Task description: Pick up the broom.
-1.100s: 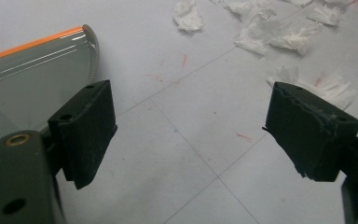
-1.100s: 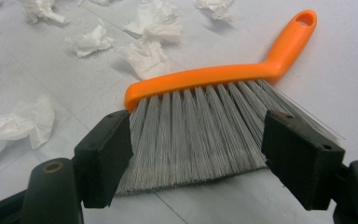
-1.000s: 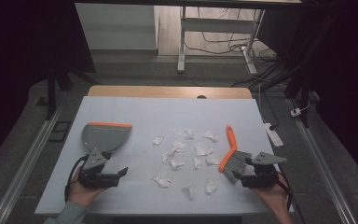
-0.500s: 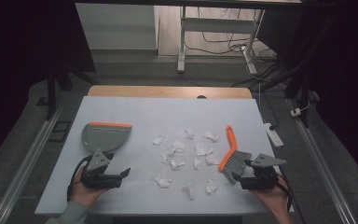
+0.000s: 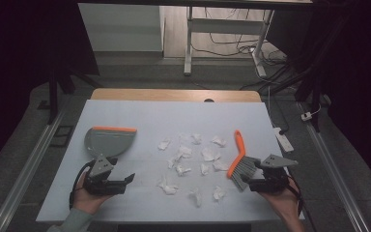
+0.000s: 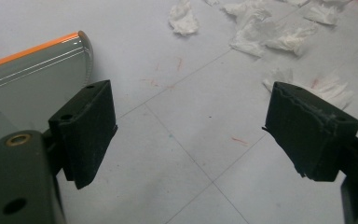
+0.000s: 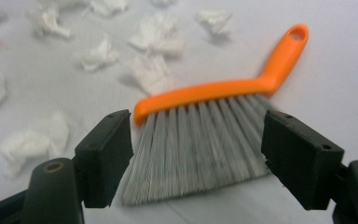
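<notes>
On table | brush (image 5: 240,162) | dustpan (image 5: 107,141) | no legible writing

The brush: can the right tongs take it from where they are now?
Probably yes. The right tongs are open, the brush bristles lie right ahead between the jaws, and nothing stands between; the paper scraps lie beyond.

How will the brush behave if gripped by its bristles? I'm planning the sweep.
The brush bristles look soft, so they would likely splay and let it sag. Its orange handle looks rigid and probably gives firmer control.
</notes>
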